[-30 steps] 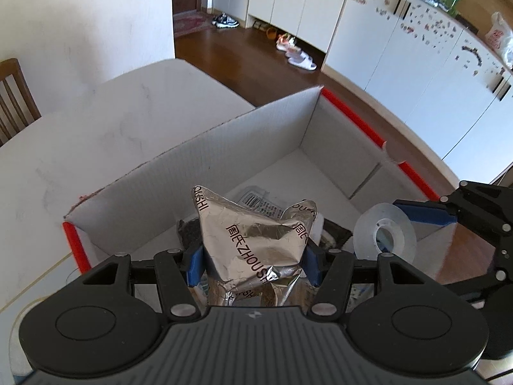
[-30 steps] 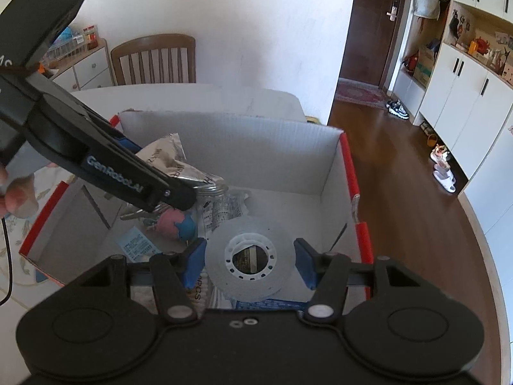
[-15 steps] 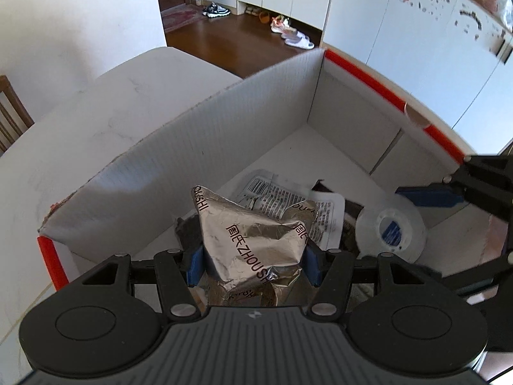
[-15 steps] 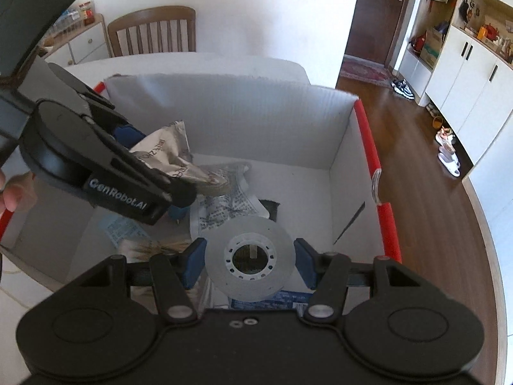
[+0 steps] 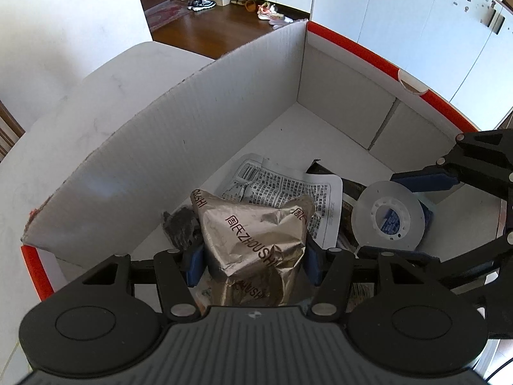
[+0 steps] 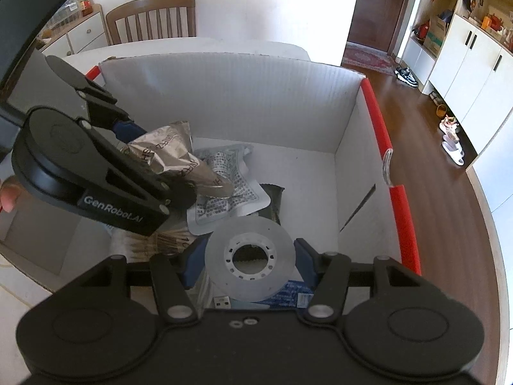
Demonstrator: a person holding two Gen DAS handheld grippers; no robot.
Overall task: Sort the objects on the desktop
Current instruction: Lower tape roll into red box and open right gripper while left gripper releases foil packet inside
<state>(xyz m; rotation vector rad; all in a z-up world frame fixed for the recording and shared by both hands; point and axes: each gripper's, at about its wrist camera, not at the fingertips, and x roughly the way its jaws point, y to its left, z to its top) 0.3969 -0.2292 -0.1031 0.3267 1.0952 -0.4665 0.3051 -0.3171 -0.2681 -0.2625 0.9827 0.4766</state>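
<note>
Beside the box (image 6: pixel 349 147), only the right view shows a chair (image 6: pixel 152 19).

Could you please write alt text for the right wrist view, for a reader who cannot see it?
The right gripper holds a clear tape roll over an open white cardboard box with red edges. To its left, the left gripper holds a crumpled foil packet above printed packets on the box floor. A wooden chair stands behind the table.
</note>
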